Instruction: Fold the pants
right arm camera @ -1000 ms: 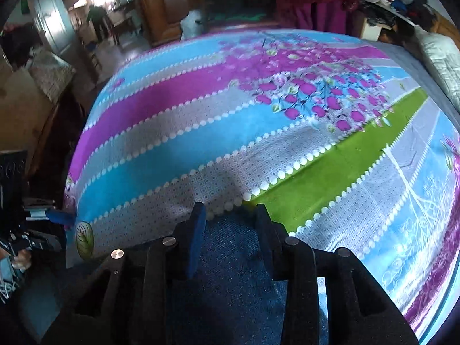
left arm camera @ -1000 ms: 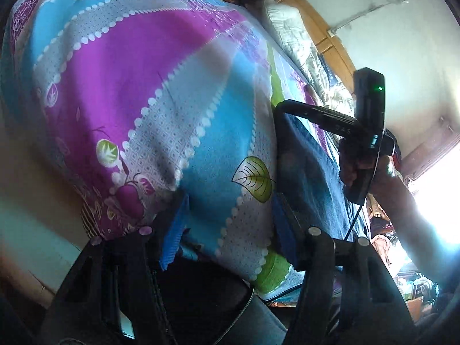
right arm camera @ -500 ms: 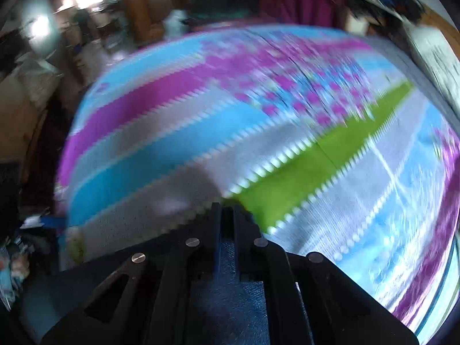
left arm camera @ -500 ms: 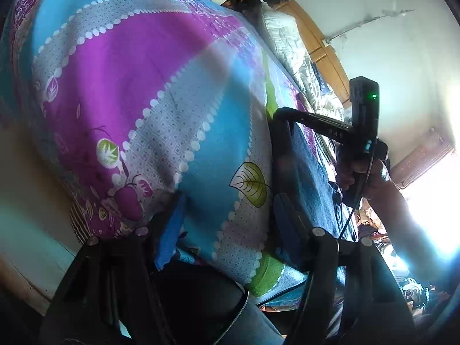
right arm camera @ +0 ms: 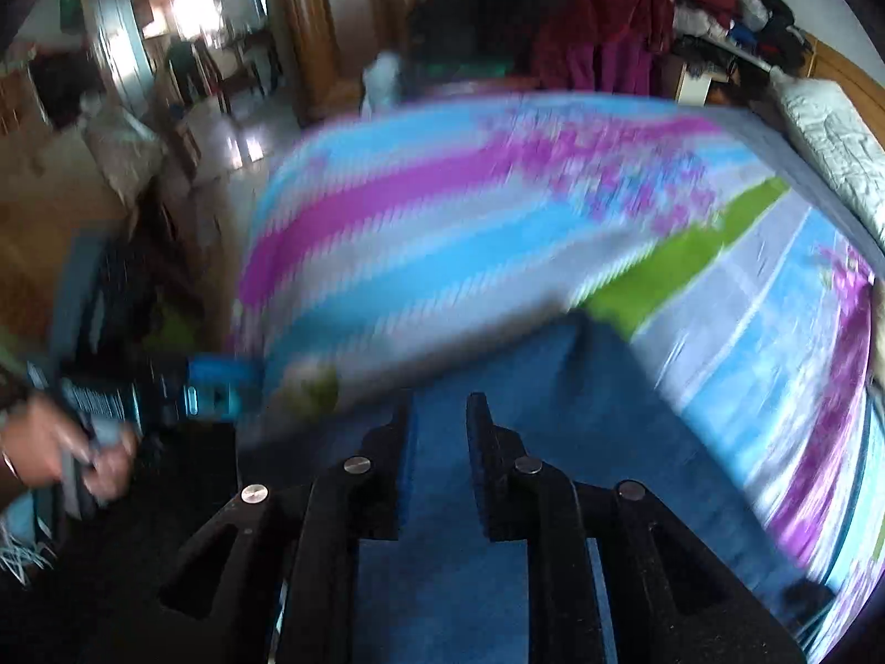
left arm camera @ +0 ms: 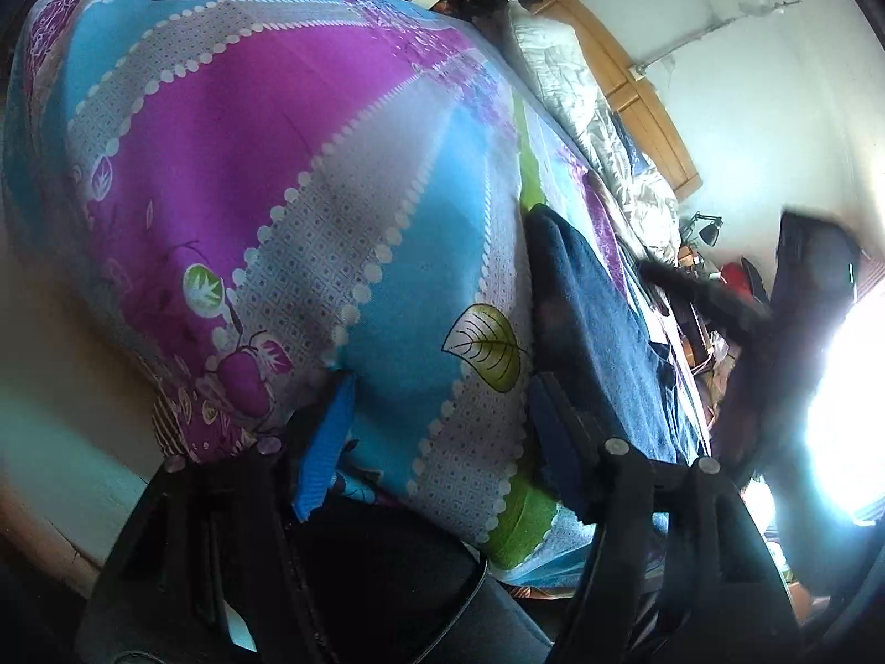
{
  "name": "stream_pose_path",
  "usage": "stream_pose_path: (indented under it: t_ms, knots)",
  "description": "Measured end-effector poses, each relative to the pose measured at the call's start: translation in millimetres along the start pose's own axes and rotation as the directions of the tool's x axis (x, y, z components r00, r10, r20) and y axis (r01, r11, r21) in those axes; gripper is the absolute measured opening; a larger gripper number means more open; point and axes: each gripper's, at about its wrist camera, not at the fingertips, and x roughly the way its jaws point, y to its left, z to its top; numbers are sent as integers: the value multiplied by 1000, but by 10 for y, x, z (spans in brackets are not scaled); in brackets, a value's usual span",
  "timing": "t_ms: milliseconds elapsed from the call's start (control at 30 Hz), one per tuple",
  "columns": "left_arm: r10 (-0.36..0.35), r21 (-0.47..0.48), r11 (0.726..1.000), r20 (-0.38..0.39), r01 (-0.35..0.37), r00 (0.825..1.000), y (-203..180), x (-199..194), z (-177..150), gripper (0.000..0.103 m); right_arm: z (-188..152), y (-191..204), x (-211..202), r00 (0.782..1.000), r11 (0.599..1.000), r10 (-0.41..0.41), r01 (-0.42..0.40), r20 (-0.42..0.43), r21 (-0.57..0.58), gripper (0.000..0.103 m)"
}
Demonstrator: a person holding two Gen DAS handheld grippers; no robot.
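Your left tool [left arm camera: 437, 431] hangs with its blue-padded fingers spread wide over the edge of the bed's striped purple, blue and grey sheet [left arm camera: 265, 155], gripping nothing; just right of it lie the dark blue denim pants [left arm camera: 603, 321]; your right tool [right arm camera: 440, 431], blurred, stands slightly parted above the cloth.

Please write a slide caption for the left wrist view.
Open left tool beside blue pants on a colourful bedsheet.

Striped floral bedspread [left arm camera: 287, 177], wooden headboard [left arm camera: 636, 94], pale wall [left arm camera: 746, 83], glaring window [left arm camera: 846, 415].
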Motion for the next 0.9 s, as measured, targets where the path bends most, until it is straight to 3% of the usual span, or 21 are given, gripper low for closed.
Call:
stream_pose_path:
  t_ms: [33, 67, 100, 167, 200, 233, 300, 367, 433, 533, 633, 733, 800, 833, 900]
  knots:
    - [3, 0, 1000, 0, -3, 1000, -2, -1, -3, 66, -178, 169, 150, 997, 999, 30, -32, -71, -20, 21]
    - [7, 1, 1000, -3, -7, 1000, -12, -1, -6, 66, -324, 356, 116, 1000, 997, -24, 23, -14, -72, 21]
    - [11, -1, 1000, -7, -11, 1000, -18, -5, -4, 66, -401, 499, 44, 1000, 994, -24, 25, 5, -106, 16]
    - [15, -1, 1000, -11, -15, 1000, -55, -21, -11, 66, -465, 570, -106, 996, 995, 93, -94, -5, -46, 14]
    - [16, 10, 1000, -8, -16, 1000, -76, -43, -13, 66, -493, 574, -182, 993, 993, 117, -117, 12, -11, 19]
    - [19, 23, 1000, -2, -18, 1000, -97, -63, -18, 66, -515, 606, -232, 997, 997, 78, -78, 21, -6, 32]
    - [32, 34, 999, 8, -33, 999, -106, -88, -25, 66, -523, 702, -296, 996, 997, -66, 67, 59, -28, 43]
    - [33, 14, 999, 3, -33, 999, -84, -83, -22, 66, -503, 743, -351, 988, 993, -112, 114, 109, -13, 46]
    - [8, 40, 999, -40, -6, 999, -147, -59, -25, 65, -456, 658, -379, 986, 994, -109, 106, 127, 30, 46]
    - [-65, 155, 985, -79, 76, 995, -431, -94, -63, 66, -356, 330, -437, 985, 985, -99, 77, 140, 155, 47]
    - [-60, 261, 962, -99, 84, 993, -597, -35, -75, 66, -296, 152, -542, 989, 977, -68, 39, 133, 209, 47]
    - [-33, 272, 960, -110, 62, 993, -562, 49, 25, 65, -307, 361, -585, 986, 991, -112, 101, 123, 90, 48]
    - [-39, 208, 977, -65, 52, 997, -433, -32, 167, 65, -393, 588, -542, 983, 988, -148, 152, 112, -24, 56]
    - [-44, 169, 984, -34, 49, 998, -345, -108, 244, 65, -445, 761, -489, 975, 976, -189, 200, 115, -87, 63]
    - [-36, 128, 991, 5, 35, 999, -223, -221, 300, 65, -546, 1053, -316, 956, 938, -261, 284, 138, -199, 64]
